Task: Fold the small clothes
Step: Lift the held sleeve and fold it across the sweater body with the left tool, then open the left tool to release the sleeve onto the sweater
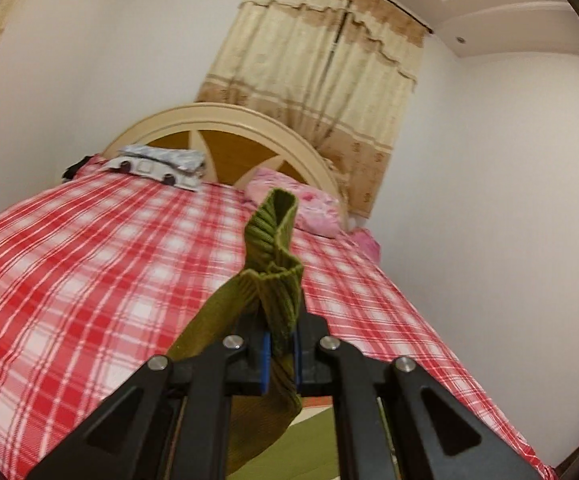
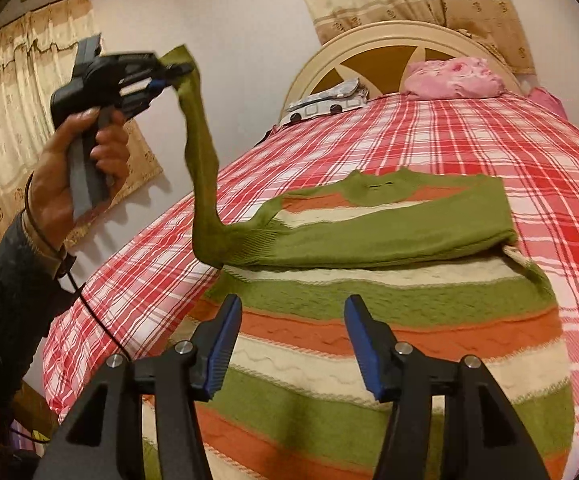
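My left gripper (image 2: 175, 69) raised at 10 o'clock, jaws clamped on the green sleeve cuff (image 1: 279, 236) | right gripper (image 2: 293, 346) low at 6 o'clock, jaws wide, holding nothing | striped sweater (image 2: 389, 320) flat on the plaid bed (image 2: 469, 136), sleeve (image 2: 203, 184) stretched upward.

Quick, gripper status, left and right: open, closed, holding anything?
Left gripper: closed on the green sleeve of the striped sweater, lifted above the bed.
Right gripper: open, holding nothing, fingers over the sweater.
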